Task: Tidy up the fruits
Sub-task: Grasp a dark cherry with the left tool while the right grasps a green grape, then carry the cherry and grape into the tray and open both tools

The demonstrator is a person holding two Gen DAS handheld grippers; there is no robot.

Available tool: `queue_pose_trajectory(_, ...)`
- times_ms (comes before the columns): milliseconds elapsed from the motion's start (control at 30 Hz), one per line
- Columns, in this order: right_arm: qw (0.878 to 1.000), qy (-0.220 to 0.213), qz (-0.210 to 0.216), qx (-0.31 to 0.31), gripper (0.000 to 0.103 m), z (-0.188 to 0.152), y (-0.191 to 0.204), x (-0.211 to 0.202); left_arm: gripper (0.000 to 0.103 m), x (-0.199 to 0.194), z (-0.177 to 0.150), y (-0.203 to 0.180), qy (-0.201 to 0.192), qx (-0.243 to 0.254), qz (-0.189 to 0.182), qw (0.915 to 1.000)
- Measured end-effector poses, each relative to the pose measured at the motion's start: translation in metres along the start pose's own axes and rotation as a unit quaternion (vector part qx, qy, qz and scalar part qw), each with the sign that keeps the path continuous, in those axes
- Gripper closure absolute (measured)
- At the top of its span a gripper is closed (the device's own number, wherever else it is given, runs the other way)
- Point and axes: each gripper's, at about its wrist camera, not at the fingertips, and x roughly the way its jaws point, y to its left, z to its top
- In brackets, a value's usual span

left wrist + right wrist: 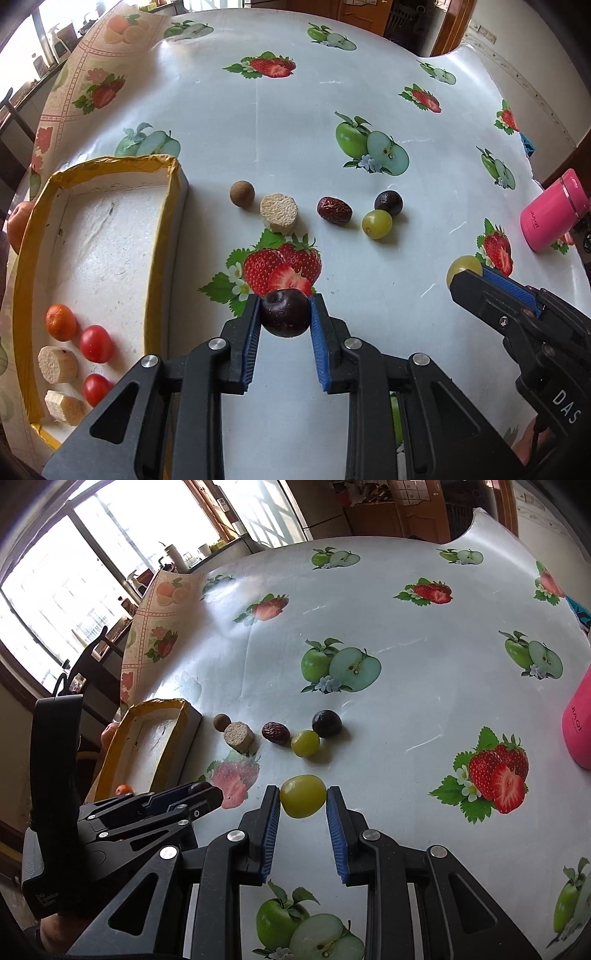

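Left tool (pixel 285 314) clamped on dark plum (pixel 285 313), just right of tray (pixel 168 206). Right tool (pixel 303 797) closed around green grape (pixel 303 796), farther right. Carry gently; release low inside tray.

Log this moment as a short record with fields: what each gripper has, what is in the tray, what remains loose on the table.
left gripper: shut on a dark plum
right gripper: shut on a green grape
tray: small orange, two cherry tomatoes, two pale cut pieces
loose on table: brown round fruit, pale cut piece, red date, second green grape, second dark plum
other: pink flask at the table's right edge
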Motion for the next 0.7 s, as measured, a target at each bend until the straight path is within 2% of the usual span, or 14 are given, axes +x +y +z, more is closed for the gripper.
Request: queue_pose_trajectory(700,0.997,0.002,0.037,-0.069,0.077,-0.008,0.091,-0.001,0.08,-0.043,-0.023,0.068,-0.025,-0.05,0.027,0.9981)
